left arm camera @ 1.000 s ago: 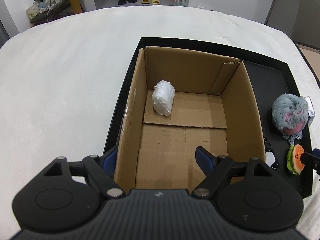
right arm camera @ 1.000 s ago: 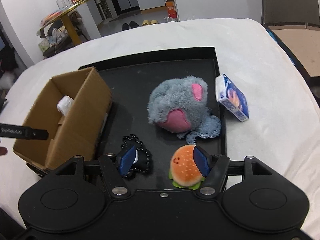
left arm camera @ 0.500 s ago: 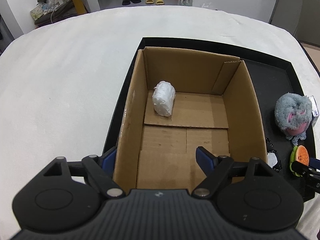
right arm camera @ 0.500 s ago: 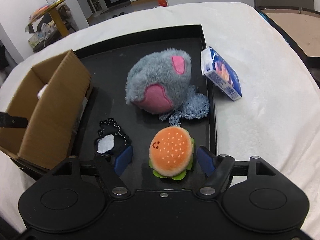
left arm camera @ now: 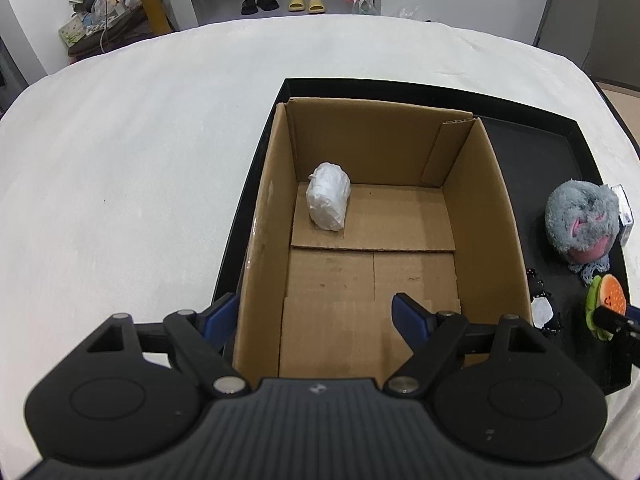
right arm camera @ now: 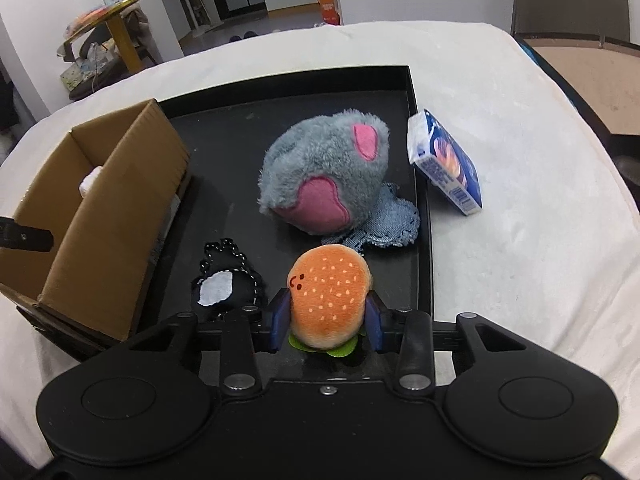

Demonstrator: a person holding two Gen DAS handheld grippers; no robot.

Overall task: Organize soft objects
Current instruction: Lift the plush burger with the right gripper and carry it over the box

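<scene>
The right tool has just been closing and now pinches the burger plush between its two blue pads, which press on either side of the orange bun; the toy sits at the near edge of the black tray. Just left of it lies a small black pouch with a white patch. Beyond the burger rests the grey plush with pink patches, lying on a scrap of blue denim cloth. Outside the tray's right rim, a blue carton lies tilted on the white bench.

The left tool is spread wide and holds nothing; its pads straddle the near left wall of the open cardboard box, one outside and one inside. The box stands on the left part of the same tray, and a white wrapped bundle lies in its far left corner.
</scene>
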